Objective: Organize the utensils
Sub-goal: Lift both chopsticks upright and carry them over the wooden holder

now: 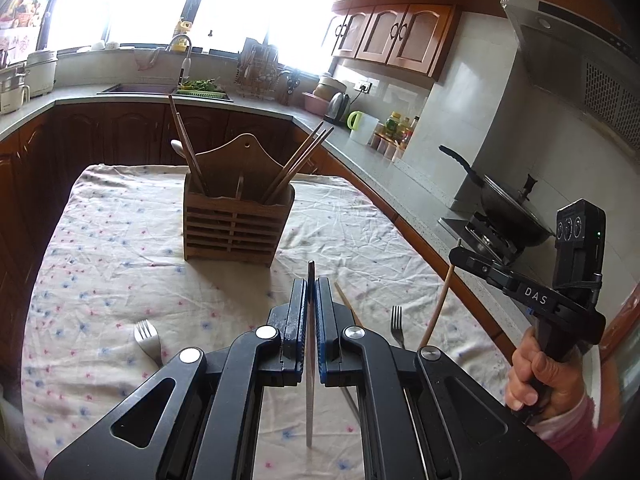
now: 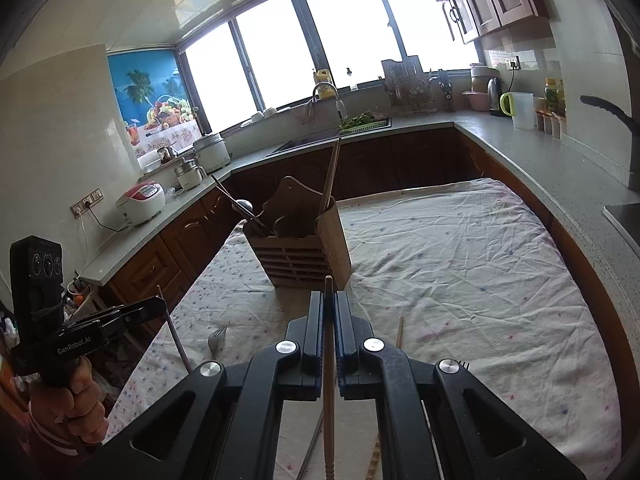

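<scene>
A wooden utensil holder stands on the cloth-covered table, with chopsticks and a spoon in it; it also shows in the right wrist view. My left gripper is shut on a thin metal utensil, held upright above the table in front of the holder. My right gripper is shut on a wooden chopstick, also in front of the holder. The right gripper shows in the left wrist view, off the table's right side.
Forks lie on the cloth, and a loose chopstick. A kitchen counter runs along the right with a kettle, jug, bottles and a wok on the stove. A sink sits by the window.
</scene>
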`<act>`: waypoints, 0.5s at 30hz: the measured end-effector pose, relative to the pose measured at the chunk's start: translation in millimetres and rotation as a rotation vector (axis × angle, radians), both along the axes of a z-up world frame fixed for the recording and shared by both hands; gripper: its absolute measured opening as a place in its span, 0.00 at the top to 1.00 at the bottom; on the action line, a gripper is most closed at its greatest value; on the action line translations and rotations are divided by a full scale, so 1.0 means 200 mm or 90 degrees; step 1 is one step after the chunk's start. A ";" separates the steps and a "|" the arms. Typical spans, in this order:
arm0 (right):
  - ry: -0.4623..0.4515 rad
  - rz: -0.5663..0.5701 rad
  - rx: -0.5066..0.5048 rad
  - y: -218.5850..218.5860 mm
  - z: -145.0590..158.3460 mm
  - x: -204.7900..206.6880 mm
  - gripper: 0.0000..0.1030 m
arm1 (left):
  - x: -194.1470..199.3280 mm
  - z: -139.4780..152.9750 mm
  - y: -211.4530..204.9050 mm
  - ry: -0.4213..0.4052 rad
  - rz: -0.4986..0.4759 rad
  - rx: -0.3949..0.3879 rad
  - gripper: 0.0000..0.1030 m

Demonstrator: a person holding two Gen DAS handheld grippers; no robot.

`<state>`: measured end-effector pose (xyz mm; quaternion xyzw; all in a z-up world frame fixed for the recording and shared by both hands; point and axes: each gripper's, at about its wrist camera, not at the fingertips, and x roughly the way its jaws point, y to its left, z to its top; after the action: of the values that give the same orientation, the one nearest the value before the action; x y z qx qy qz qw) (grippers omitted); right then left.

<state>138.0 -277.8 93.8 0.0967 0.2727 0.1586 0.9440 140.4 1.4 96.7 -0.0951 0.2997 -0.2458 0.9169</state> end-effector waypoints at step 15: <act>-0.033 0.007 0.000 0.02 0.09 -0.01 0.95 | -0.01 0.07 0.04 -0.032 0.017 -0.009 0.97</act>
<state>136.3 -273.0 111.3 0.0909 0.2486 0.1664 0.9499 137.8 9.7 111.2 -0.0994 0.2737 -0.2377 0.9267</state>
